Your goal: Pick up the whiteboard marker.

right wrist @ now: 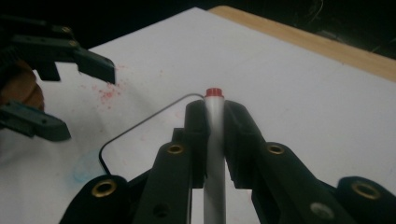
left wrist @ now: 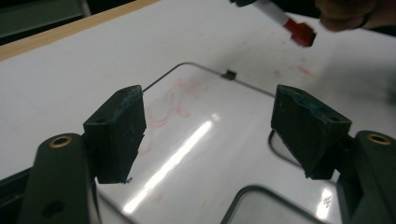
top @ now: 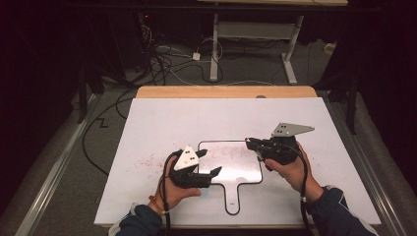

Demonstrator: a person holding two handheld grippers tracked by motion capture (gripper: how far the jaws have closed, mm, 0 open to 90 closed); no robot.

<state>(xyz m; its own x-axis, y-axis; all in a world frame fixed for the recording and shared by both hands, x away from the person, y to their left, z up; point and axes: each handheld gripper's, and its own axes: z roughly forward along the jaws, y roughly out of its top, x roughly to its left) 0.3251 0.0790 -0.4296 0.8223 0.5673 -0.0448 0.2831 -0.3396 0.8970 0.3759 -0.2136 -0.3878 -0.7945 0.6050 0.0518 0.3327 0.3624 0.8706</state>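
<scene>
A small whiteboard [top: 248,172] with a black rim and a handle lies on the white table cover, with red scribbles [top: 231,151] across its top part. My left gripper [top: 212,176] hovers over the board's left side. Its jaws stand open with nothing between the pads [left wrist: 119,130], and the board [left wrist: 219,154] lies below them. My right gripper [top: 252,143] is above the board's upper right corner, shut on a white marker [right wrist: 215,121] with a red end. The marker [left wrist: 285,18] also shows in the left gripper view, at the top right.
Red smudges [top: 147,161] mark the white cover [top: 162,118] left of the board, and a faint blue stain [right wrist: 84,170] lies near the board's corner. A wooden table edge [top: 226,92] runs along the far side. Cables [top: 162,64] and another table's legs [top: 215,49] are on the floor beyond.
</scene>
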